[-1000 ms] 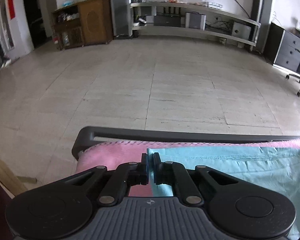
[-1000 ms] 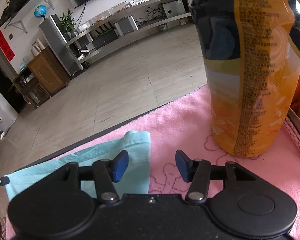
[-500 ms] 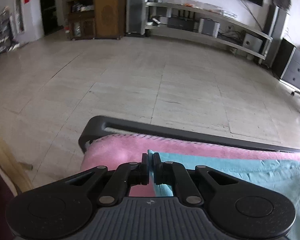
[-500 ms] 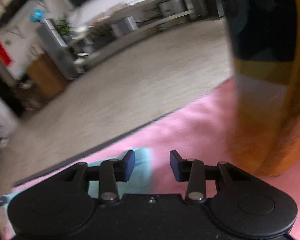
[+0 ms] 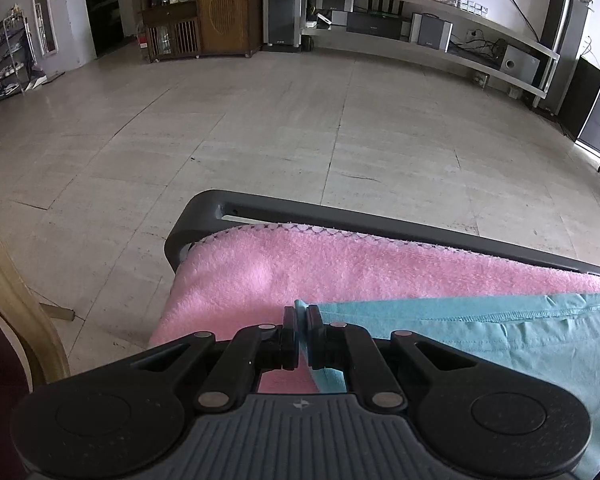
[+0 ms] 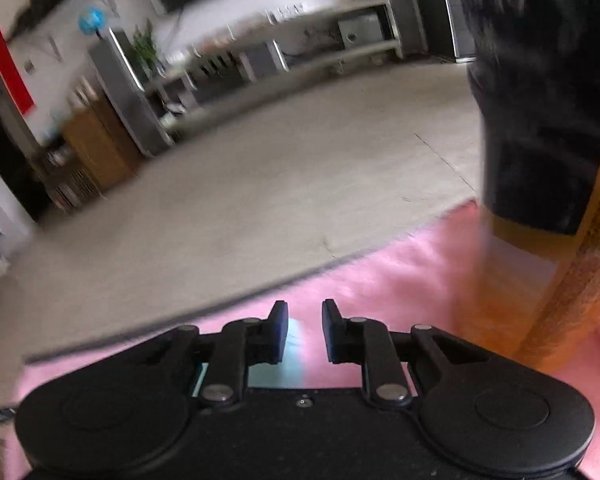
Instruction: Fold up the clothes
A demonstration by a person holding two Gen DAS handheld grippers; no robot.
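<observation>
A teal garment (image 5: 480, 332) lies on a pink fleece cloth (image 5: 300, 264) that covers the table. My left gripper (image 5: 301, 320) is shut on the garment's near left corner, the fabric pinched between its pads. In the blurred right wrist view my right gripper (image 6: 305, 322) is closing, with a gap still between its blue pads. A corner of the teal garment (image 6: 296, 332) lies under that gap, next to the left pad, and the pads do not press on it.
The table's dark grey rim (image 5: 340, 216) runs along the far edge of the pink cloth, with tiled floor beyond. A tall orange and black snack bag (image 6: 540, 160) stands on the pink cloth (image 6: 400, 276) close to the right of my right gripper.
My right gripper's jaws have narrowed a good deal, and it has shifted so the snack bag sits further right. The left gripper has sunk a little with the corner still pinched.
</observation>
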